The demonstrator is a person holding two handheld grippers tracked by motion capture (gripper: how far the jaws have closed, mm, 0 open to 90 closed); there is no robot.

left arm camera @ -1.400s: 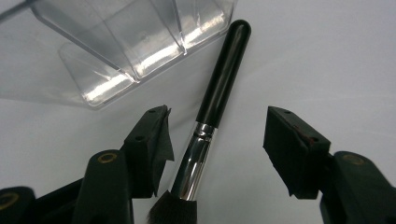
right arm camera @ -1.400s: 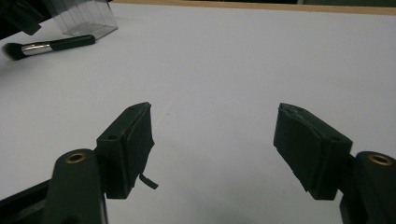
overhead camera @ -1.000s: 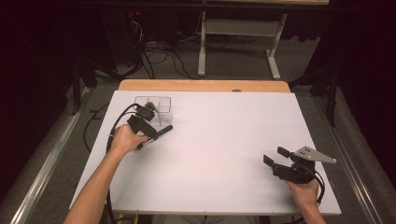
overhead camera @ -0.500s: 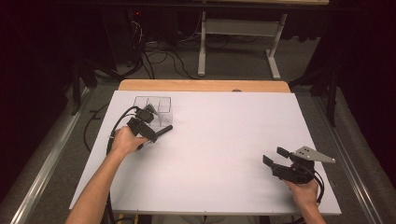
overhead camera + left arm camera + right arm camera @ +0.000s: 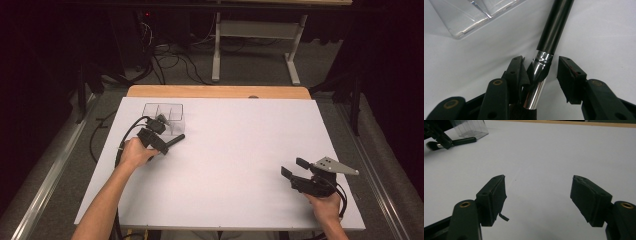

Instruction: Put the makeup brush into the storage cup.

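High view: the left claw (image 5: 167, 141), at left of centre, lies over a black-handled, silver-collared brush (image 5: 175, 139) beside a clear plastic compartment box (image 5: 165, 111) on the white bench (image 5: 240, 150). The right claw (image 5: 294, 168), lower right, gapes empty.

Left gripper view: the jaws have been closing around the brush's collar (image 5: 541, 65); one touches, the other is apart.

Right gripper view: jaws wide, brush (image 5: 461, 141) upper left.

White table (image 5: 240, 165) carrying two things
A clear compartment box (image 5: 164, 116) is sitting far left; a black-handled brush (image 5: 174, 140) is lying just beside it.
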